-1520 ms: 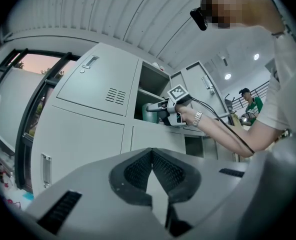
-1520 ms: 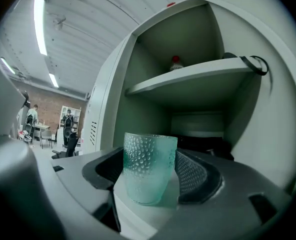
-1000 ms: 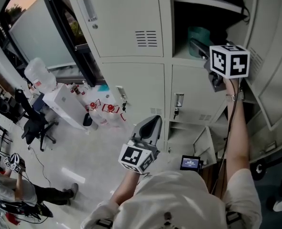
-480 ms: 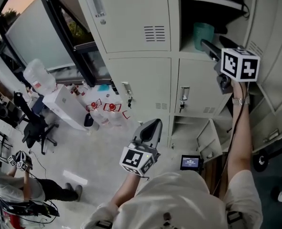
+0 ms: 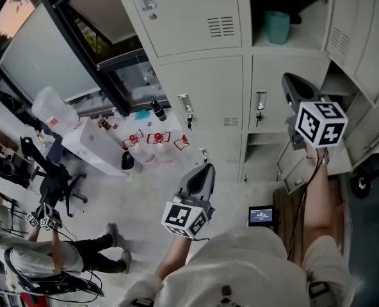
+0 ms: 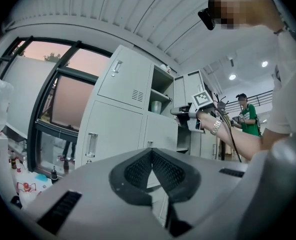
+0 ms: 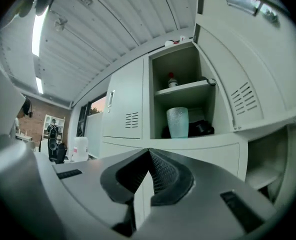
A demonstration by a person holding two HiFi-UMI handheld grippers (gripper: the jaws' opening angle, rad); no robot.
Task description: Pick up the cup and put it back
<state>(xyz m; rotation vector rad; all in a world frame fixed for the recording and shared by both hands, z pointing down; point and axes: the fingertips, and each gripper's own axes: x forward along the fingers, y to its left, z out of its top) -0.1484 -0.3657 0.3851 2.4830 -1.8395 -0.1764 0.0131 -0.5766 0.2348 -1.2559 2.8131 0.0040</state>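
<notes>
A: What fills the head view?

B: Grey lockers (image 5: 196, 18) from 11 to 2 o'clock. One upper bay at 1 o'clock stands open, its door (image 7: 248, 59) swung to the right.

A: And on the floor?

B: A person (image 5: 42, 261) at 8 o'clock, and a water jug (image 5: 52, 107) at 9 o'clock.

A: The tongs?

B: The right gripper (image 5: 292, 85) is raised at 2 o'clock, below the open bay. Its jaws are closing and the tips meet, with nothing between them. The left gripper (image 5: 205, 170) hangs low near 6 o'clock, jaws narrow, tips together, also empty.

A: Where is the cup?

B: The cup (image 5: 277, 27) stands upright on the bottom shelf of the open bay, at 1 o'clock, well apart from both grippers. In the right gripper view the cup (image 7: 178, 122) sits at 12 o'clock above the jaws, with a dark object (image 7: 203, 128) just beside it at 3 o'clock.
</notes>
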